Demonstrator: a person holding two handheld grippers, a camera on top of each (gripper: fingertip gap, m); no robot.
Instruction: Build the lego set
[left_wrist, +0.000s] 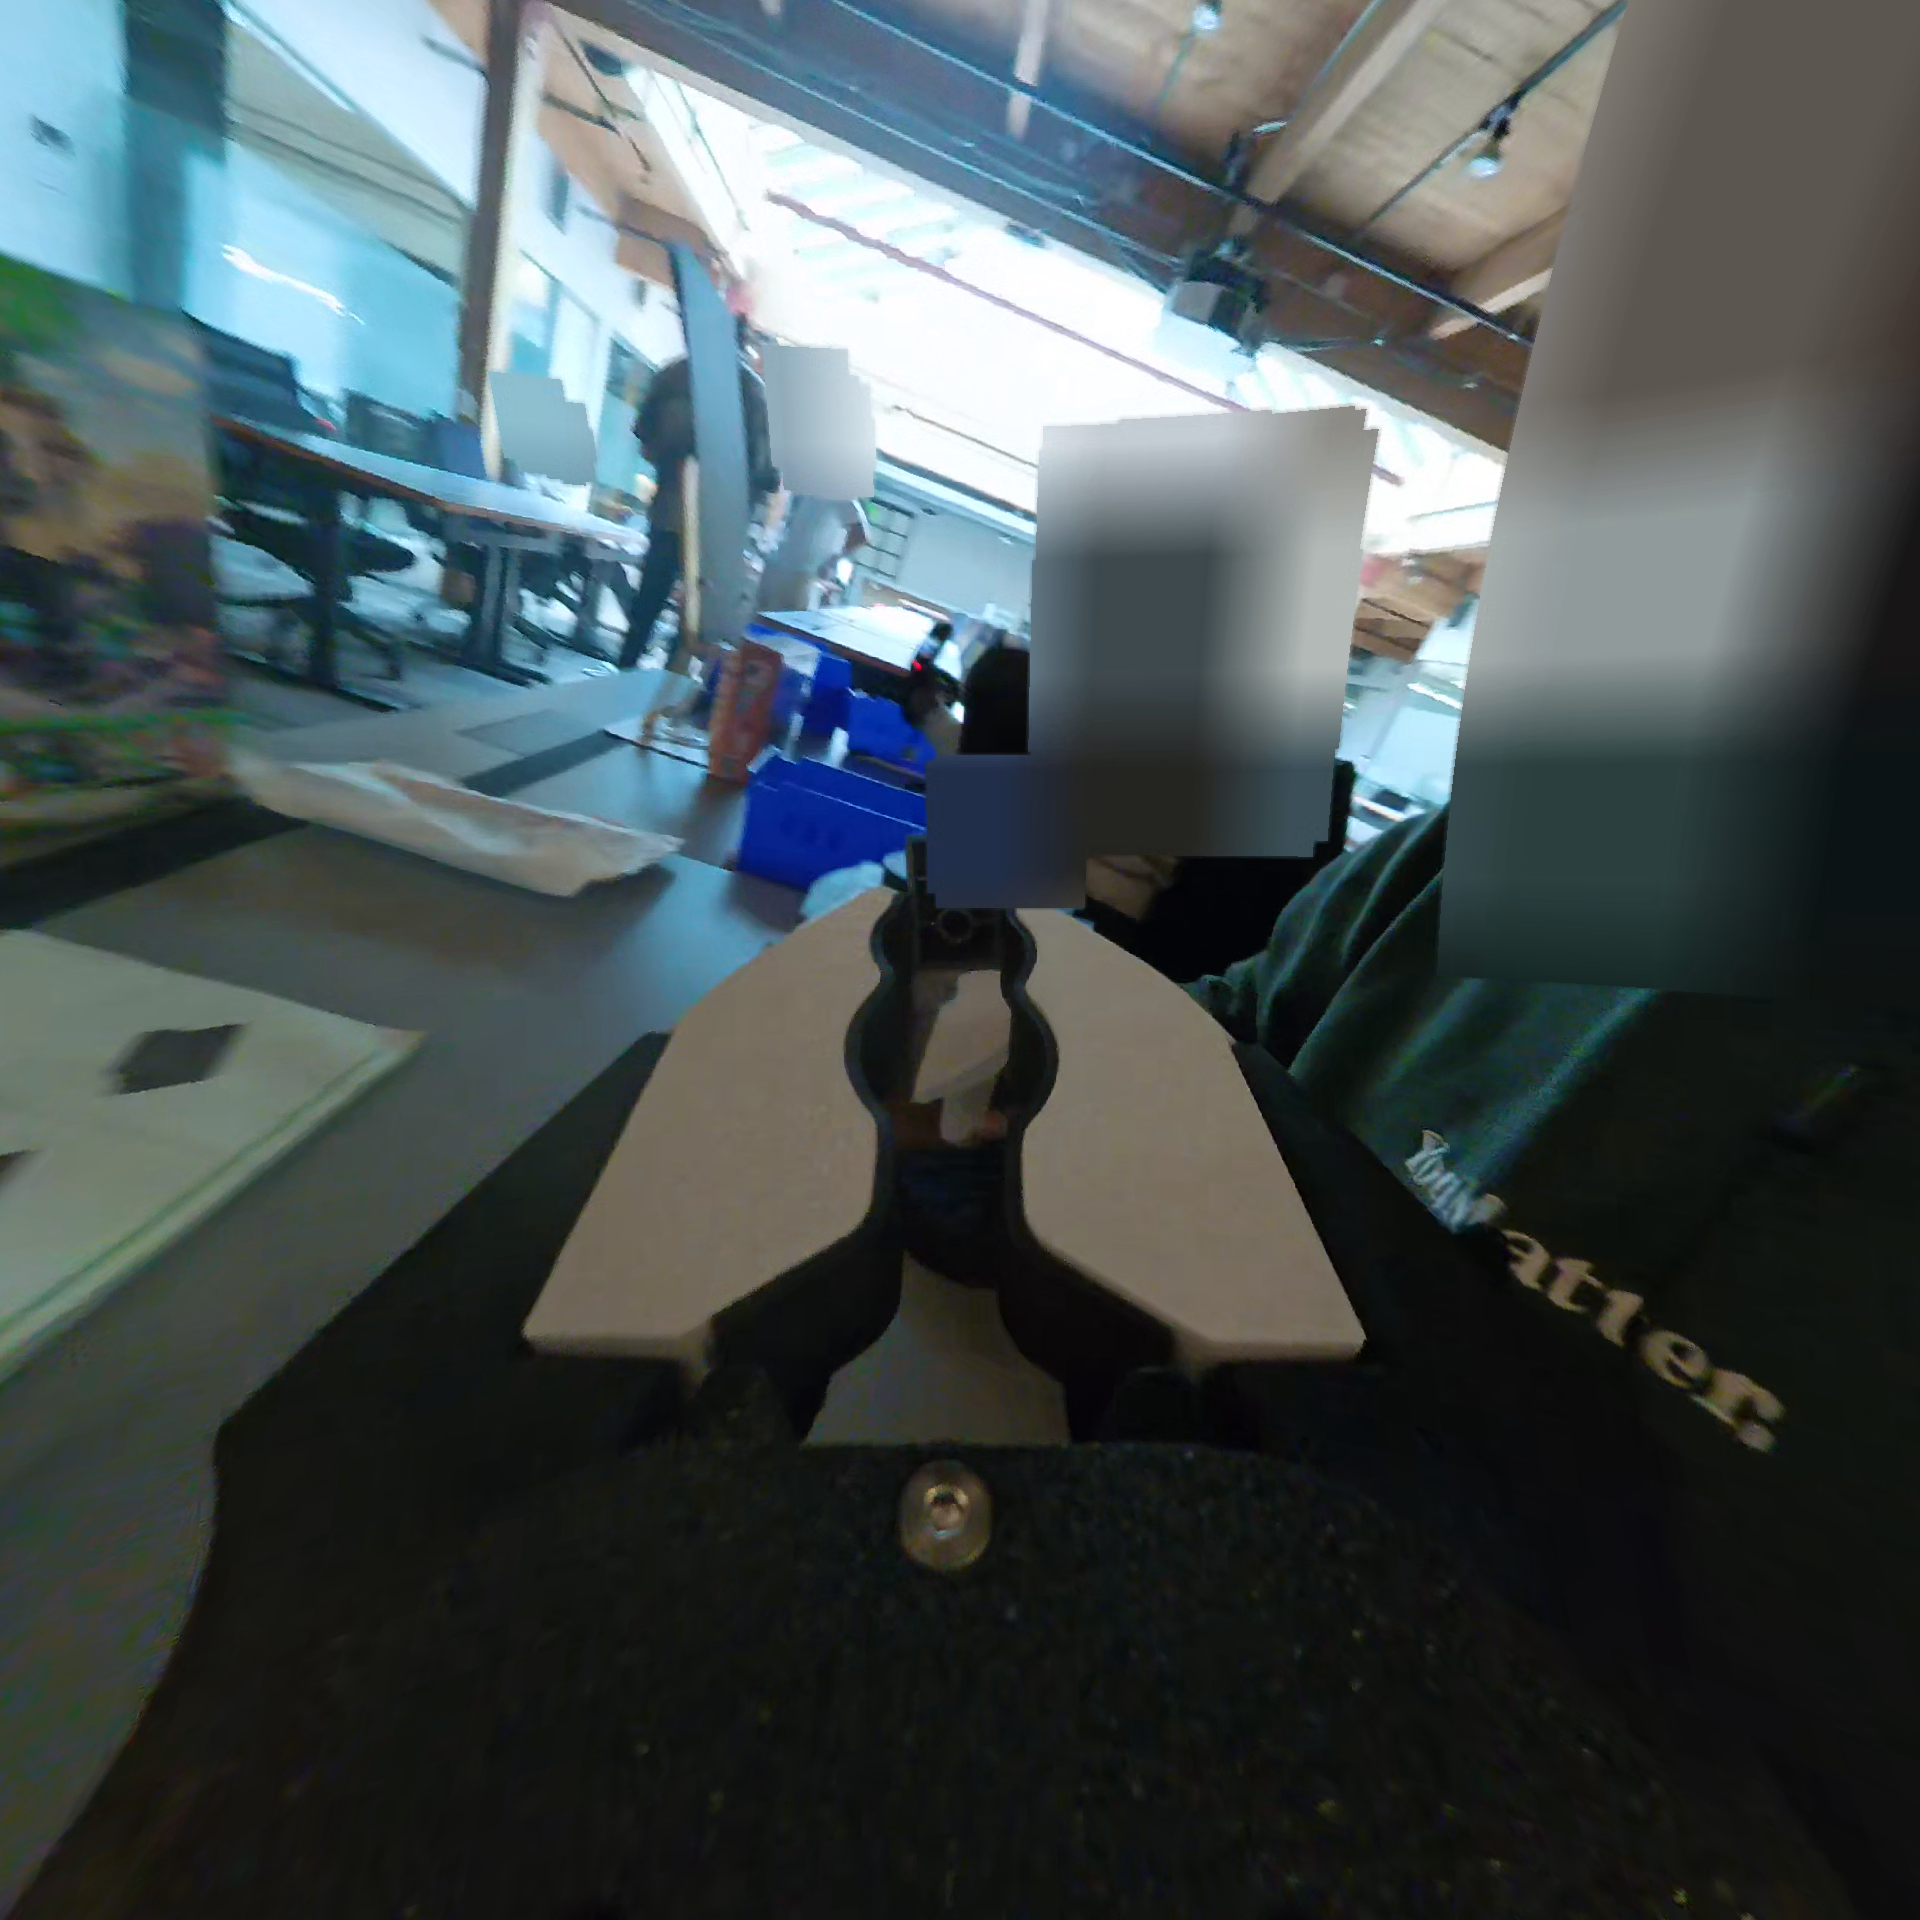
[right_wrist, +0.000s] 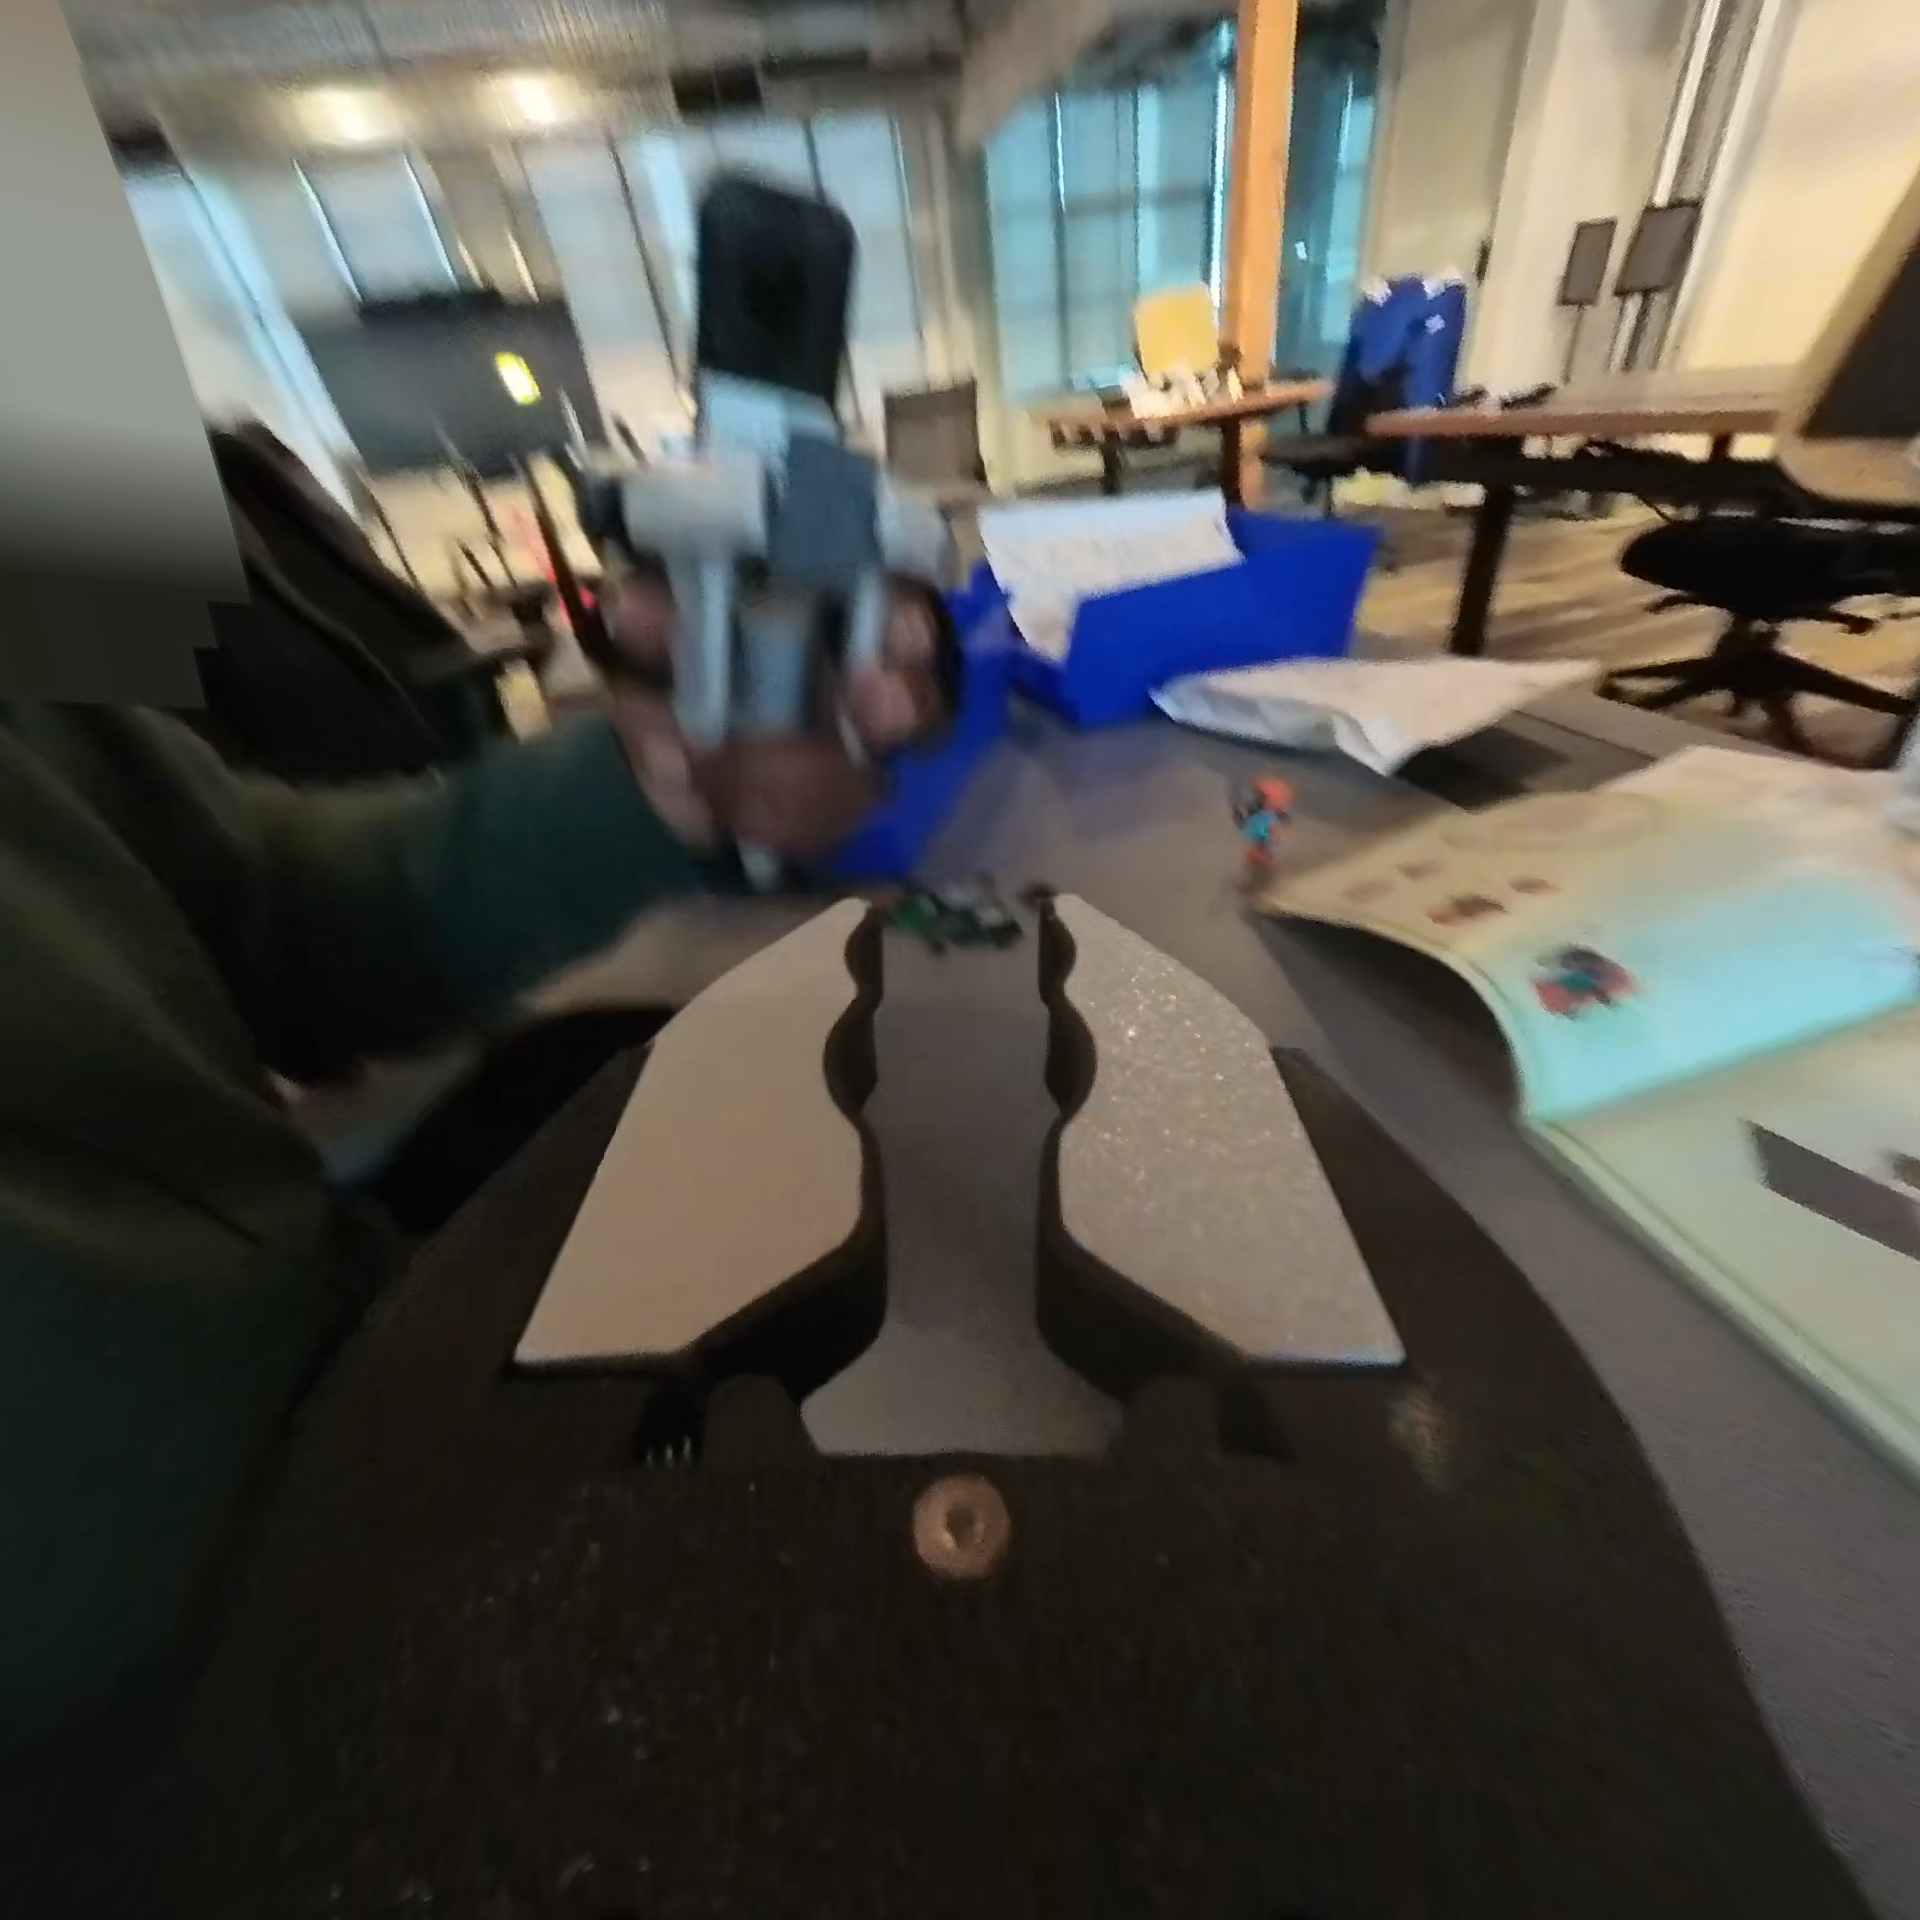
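My left gripper (left_wrist: 943, 920) is raised off the table, its jaws nearly together on a small black lego piece (left_wrist: 948, 923) at the tips. It points toward a person's green sleeve (left_wrist: 1382, 997). My right gripper (right_wrist: 956, 914) is open and empty, low over the grey table (right_wrist: 1122, 831). A small green and black lego build (right_wrist: 961, 912) lies just beyond its fingertips. A small red and teal figure (right_wrist: 1262, 821) stands to the right. The left gripper (right_wrist: 769, 582) shows blurred in a hand, up and to the left of the build.
An open instruction booklet (right_wrist: 1621, 966) lies on the right; it also shows in the left wrist view (left_wrist: 156, 1132). Blue bins (right_wrist: 1184, 613) and a white paper bag (right_wrist: 1371, 696) sit farther back. The set's box (left_wrist: 94, 540) and an orange carton (left_wrist: 743, 717) stand beyond. Some 6 centimeters of space lies between my two pairs of fingers.
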